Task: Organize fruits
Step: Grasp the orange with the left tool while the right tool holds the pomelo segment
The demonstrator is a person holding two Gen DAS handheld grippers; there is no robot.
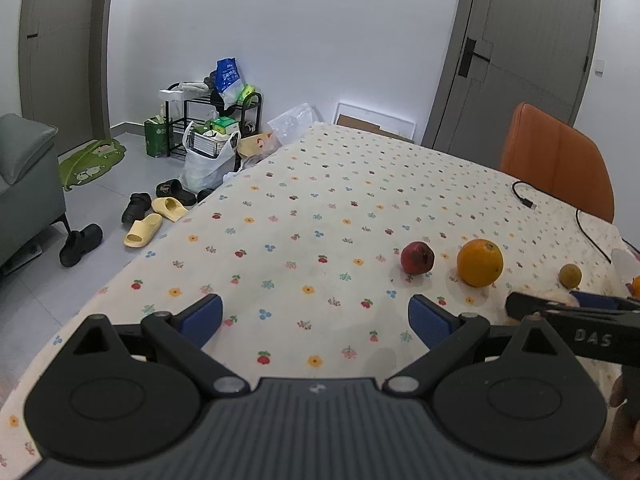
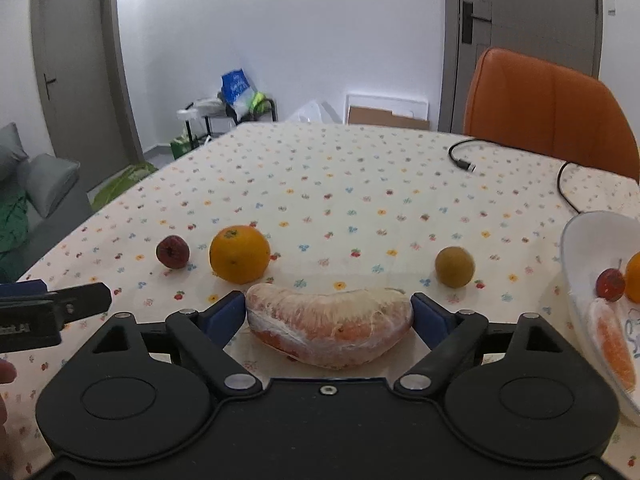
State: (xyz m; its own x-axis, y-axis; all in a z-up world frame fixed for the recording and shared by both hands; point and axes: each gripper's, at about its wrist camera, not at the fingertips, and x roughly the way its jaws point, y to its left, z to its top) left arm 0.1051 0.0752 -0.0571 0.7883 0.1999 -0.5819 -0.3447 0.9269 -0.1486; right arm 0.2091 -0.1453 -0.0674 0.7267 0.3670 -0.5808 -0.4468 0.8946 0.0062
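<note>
My right gripper [image 2: 328,314] is shut on a plastic-wrapped pomelo segment [image 2: 330,330], its blue pads pressing both ends just above the flowered tablecloth. Beyond it lie a dark red fruit [image 2: 173,252], an orange [image 2: 240,254] and a small green-brown fruit [image 2: 455,267]. At the right edge a white bowl [image 2: 576,248] holds a small red fruit, an orange and another pomelo segment. My left gripper [image 1: 316,316] hovers open over bare cloth with nothing between its fingers. From there the red fruit [image 1: 417,257] and the orange [image 1: 480,263] lie ahead to the right.
A black cable [image 2: 460,158] trails across the far right of the table. An orange chair [image 2: 548,108] stands behind that corner. The table's left edge [image 1: 168,236] drops to a floor with shoes, bags and a rack.
</note>
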